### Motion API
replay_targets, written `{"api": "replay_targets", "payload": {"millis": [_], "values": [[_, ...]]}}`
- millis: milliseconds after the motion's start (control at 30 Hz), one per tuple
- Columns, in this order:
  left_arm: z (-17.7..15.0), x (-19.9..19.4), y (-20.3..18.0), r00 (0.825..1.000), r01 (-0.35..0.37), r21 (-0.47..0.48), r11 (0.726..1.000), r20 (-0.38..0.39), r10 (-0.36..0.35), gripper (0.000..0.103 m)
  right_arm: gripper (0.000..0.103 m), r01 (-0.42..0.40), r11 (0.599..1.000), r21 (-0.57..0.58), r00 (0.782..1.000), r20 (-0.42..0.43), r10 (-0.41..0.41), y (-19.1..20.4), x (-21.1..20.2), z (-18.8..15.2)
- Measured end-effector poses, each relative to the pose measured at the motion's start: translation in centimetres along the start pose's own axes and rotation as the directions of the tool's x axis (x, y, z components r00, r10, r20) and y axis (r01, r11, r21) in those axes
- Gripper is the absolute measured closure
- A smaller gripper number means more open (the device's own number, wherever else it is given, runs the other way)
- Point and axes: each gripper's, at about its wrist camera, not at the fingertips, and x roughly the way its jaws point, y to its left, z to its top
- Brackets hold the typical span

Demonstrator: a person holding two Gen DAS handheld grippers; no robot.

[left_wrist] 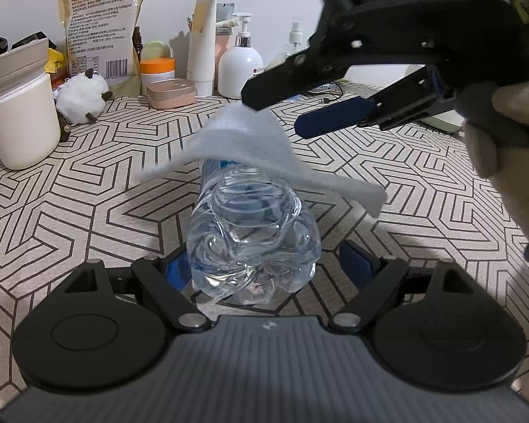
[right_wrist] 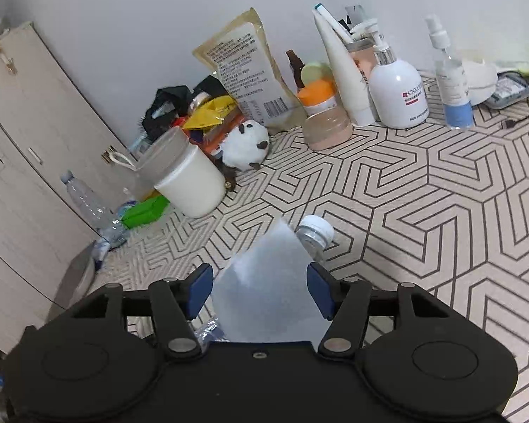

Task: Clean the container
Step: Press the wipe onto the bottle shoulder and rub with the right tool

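Note:
A clear plastic water bottle [left_wrist: 250, 239] lies on its side over the patterned table, its base toward the left wrist camera. My left gripper [left_wrist: 264, 264] is shut on the bottle's base end. A white wipe [left_wrist: 250, 148] lies draped over the bottle's upper side. My right gripper [left_wrist: 275, 116] hovers just above the wipe, jaws apart, not gripping it. In the right wrist view the wipe [right_wrist: 268, 296] fills the space between the open blue pads [right_wrist: 199, 289], and the bottle's white cap [right_wrist: 315, 229] pokes out beyond it.
Along the wall stand a white jar [left_wrist: 21, 120], a plush toy [left_wrist: 79, 97], a paper pouch [left_wrist: 100, 31], an orange-lidded jar [left_wrist: 157, 70], a tube [left_wrist: 202, 42], a pump bottle [left_wrist: 239, 63] and a spray bottle [right_wrist: 449, 77]. A cabinet [right_wrist: 24, 134] stands off the table's left side.

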Motion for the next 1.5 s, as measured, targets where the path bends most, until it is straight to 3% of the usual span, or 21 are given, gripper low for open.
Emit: {"api": "replay_targets", "payload": {"millis": [133, 200, 400, 600, 967, 1200, 1500], "values": [[0.1, 0.1, -0.2, 1.0, 0.002, -0.003, 1.0, 0.001, -0.002, 0.017, 0.039, 0.032, 0.999, -0.014, 0.998, -0.049, -0.033, -0.3, 1.7, -0.3], [0.1, 0.1, -0.3, 1.0, 0.004, -0.01, 1.0, 0.002, -0.004, 0.017, 0.038, 0.038, 0.999, -0.025, 0.999, -0.035, -0.039, -0.3, 1.8, -0.8], [0.0, 0.0, -0.4, 1.0, 0.006, -0.013, 1.0, 0.004, -0.006, 0.017, 0.039, -0.053, 0.997, 0.047, 0.997, -0.05, 0.056, -0.9, 1.2, -2.4], [0.0, 0.0, -0.5, 1.0, 0.006, -0.009, 1.0, 0.003, -0.006, 0.017, 0.038, -0.072, 0.996, 0.055, 0.996, -0.058, 0.075, -0.7, 1.1, -2.8], [0.0, -0.2, -0.3, 1.0, 0.007, -0.012, 1.0, 0.004, -0.007, 0.017, 0.039, 0.001, 0.999, 0.043, 0.999, -0.033, 0.001, -2.1, 1.8, -0.5], [0.0, -0.1, -0.2, 1.0, 0.005, -0.012, 1.0, 0.004, -0.005, 0.017, 0.037, -0.077, 0.992, 0.1, 0.994, -0.067, 0.084, -2.5, 2.0, -1.6], [-0.1, -0.2, 0.0, 1.0, 0.007, -0.015, 1.0, 0.005, -0.007, 0.017, 0.038, -0.202, 0.961, 0.187, 0.972, -0.081, 0.22, -2.5, 1.2, -4.3]]}}
